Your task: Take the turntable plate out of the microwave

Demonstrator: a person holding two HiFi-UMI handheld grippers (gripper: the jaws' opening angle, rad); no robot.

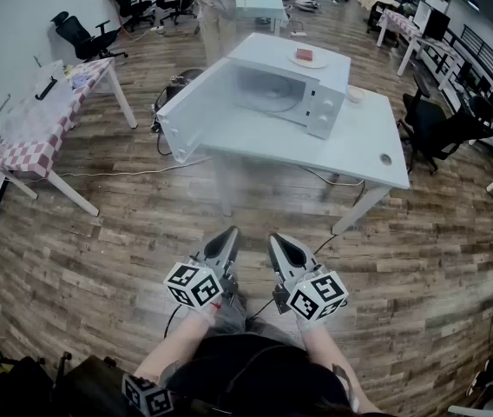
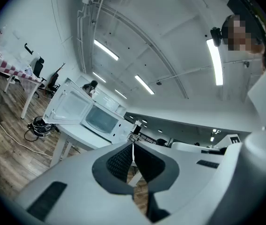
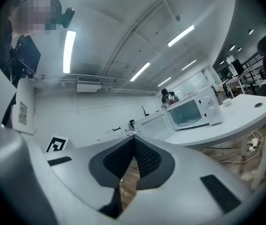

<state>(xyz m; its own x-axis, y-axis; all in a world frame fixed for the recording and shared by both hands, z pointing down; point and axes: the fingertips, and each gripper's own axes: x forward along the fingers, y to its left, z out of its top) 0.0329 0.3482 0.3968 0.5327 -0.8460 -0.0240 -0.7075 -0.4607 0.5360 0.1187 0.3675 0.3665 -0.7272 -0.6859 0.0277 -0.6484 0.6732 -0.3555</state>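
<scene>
A white microwave (image 1: 316, 94) stands on a white table (image 1: 351, 150) well ahead of me, its door (image 1: 190, 115) swung wide open to the left. Inside the cavity lies the round glass turntable plate (image 1: 272, 102). My left gripper (image 1: 228, 235) and right gripper (image 1: 278, 241) hover side by side over the floor near my body, far short of the table. Both are shut with nothing between the jaws. The left gripper view shows the left gripper (image 2: 133, 146) below the distant microwave (image 2: 102, 120). In the right gripper view, the right gripper (image 3: 134, 139) points toward the microwave (image 3: 194, 110).
A small plate with a red item (image 1: 305, 56) rests on top of the microwave, and a small bowl (image 1: 355, 94) sits beside it. A checkered-cloth table (image 1: 42, 120) stands at left and office chairs (image 1: 82, 37) behind it. A person (image 1: 214, 7) stands beyond the microwave. Cables (image 1: 125, 172) trail on the floor.
</scene>
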